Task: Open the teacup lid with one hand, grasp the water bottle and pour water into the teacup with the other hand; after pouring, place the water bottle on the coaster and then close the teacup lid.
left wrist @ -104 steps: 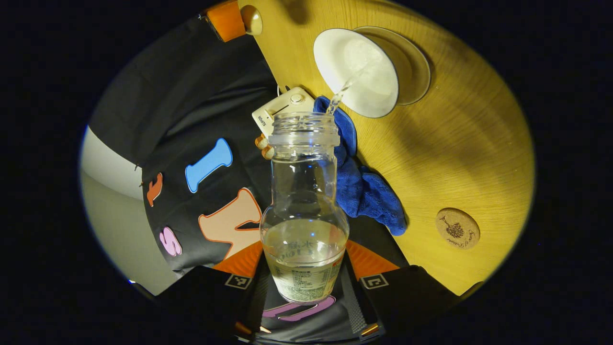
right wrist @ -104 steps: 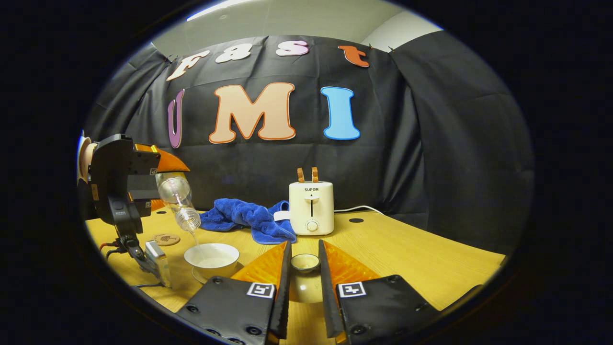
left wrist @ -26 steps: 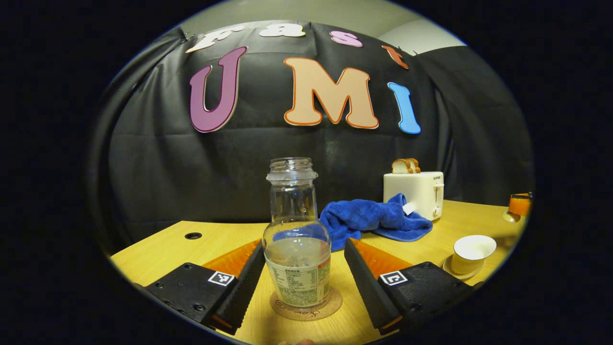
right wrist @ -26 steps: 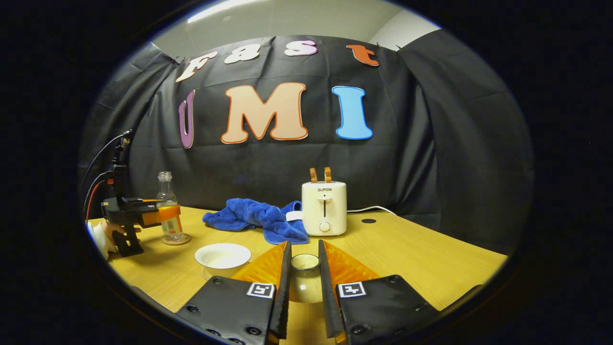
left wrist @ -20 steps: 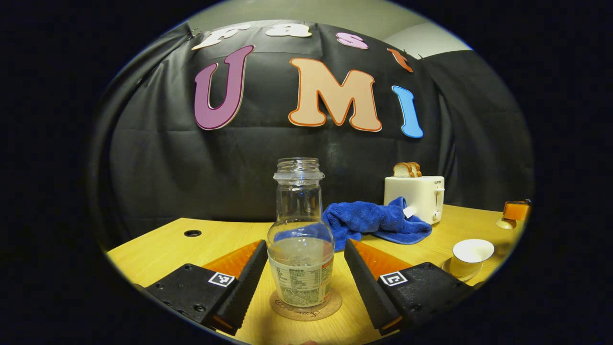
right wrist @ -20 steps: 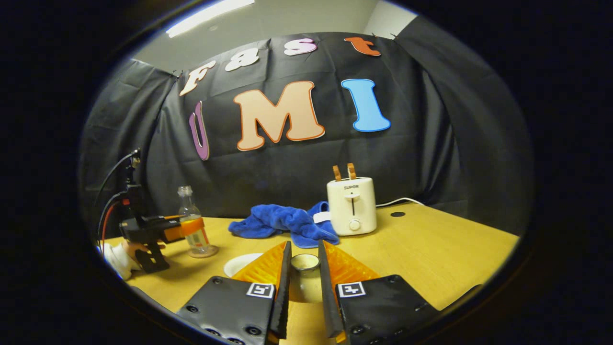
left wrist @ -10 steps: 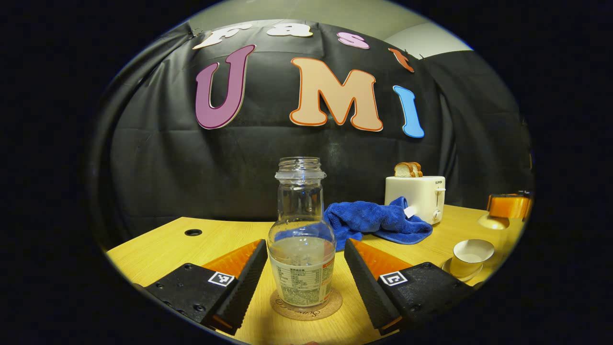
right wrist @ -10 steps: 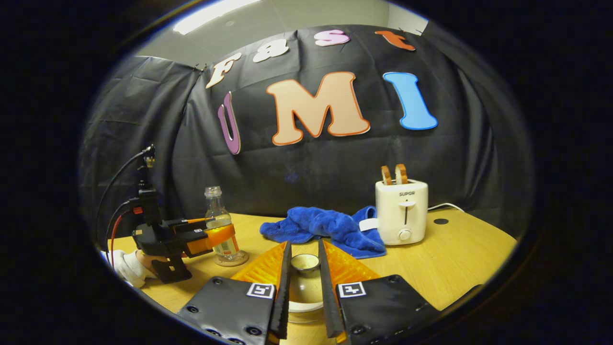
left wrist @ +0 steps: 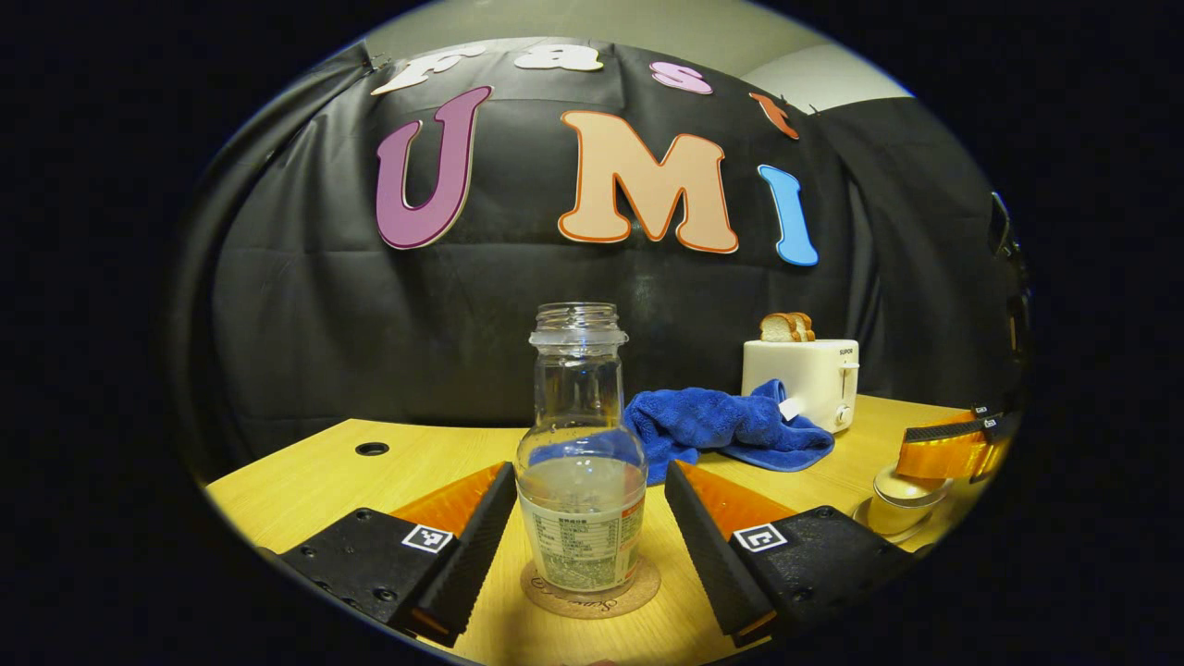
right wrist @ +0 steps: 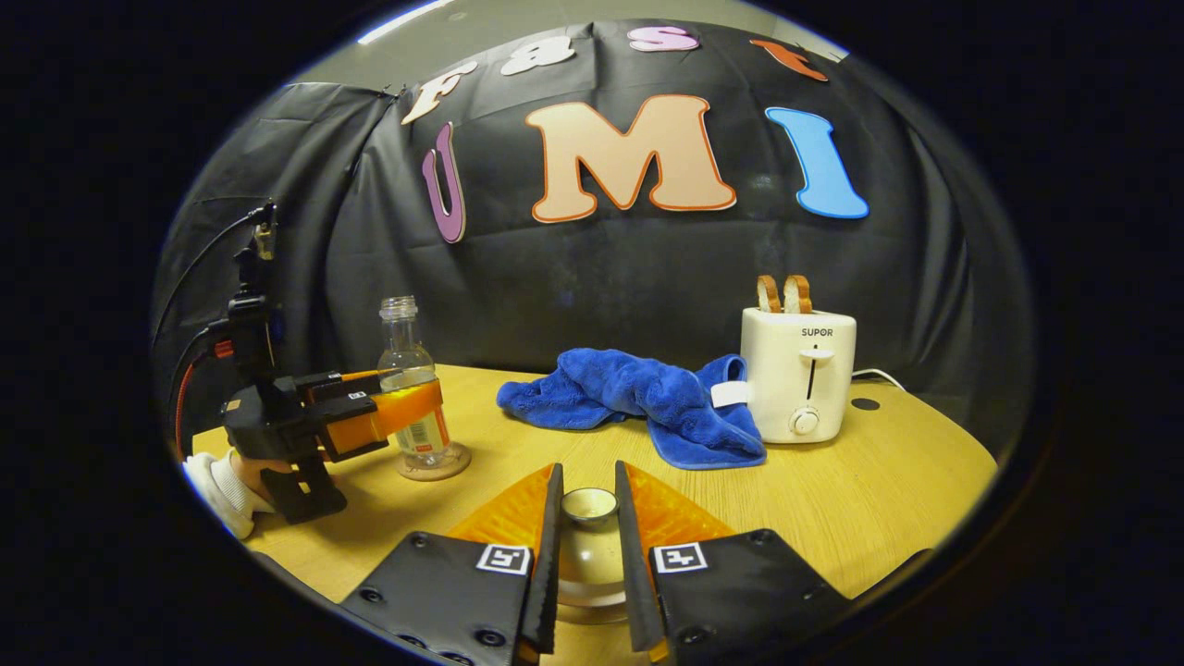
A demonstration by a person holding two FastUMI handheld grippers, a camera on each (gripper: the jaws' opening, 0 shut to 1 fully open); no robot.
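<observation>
My left claw (left wrist: 585, 518) stands open, one finger on each side of the single water bottle (left wrist: 581, 462), neither pressing it; the bottle stands upright on the one coaster (left wrist: 592, 590) on the tabletop (left wrist: 305, 476). My right claw (right wrist: 586, 546) grips the knob of the one teacup lid (right wrist: 588, 546), seated on the teacup (left wrist: 895, 511) at four o'clock from the bottle. At two o'clock lie one blue towel (left wrist: 721, 424) and one toaster (left wrist: 803, 377) holding two bread slices (left wrist: 786, 326).
</observation>
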